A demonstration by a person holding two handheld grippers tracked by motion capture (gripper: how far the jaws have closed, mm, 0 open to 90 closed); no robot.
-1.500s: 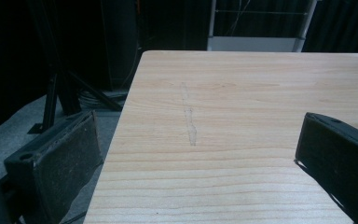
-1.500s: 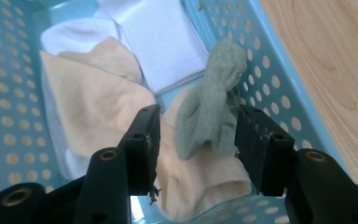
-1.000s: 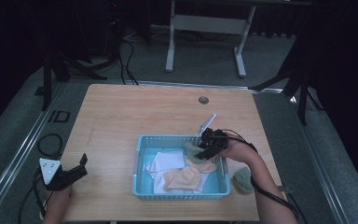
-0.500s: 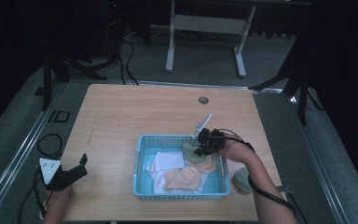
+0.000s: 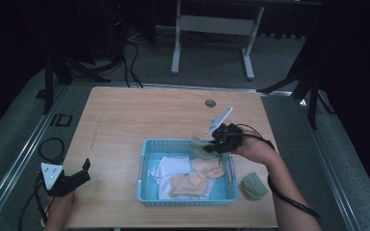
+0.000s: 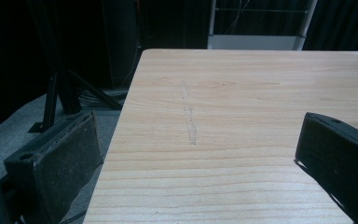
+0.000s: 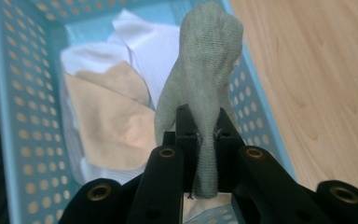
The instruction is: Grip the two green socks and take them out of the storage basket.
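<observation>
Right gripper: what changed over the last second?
The right gripper closed its jaws on the green sock in the basket and is lifting it out over the rim. The left gripper, the second green sock on the table and the other socks stayed put.
</observation>
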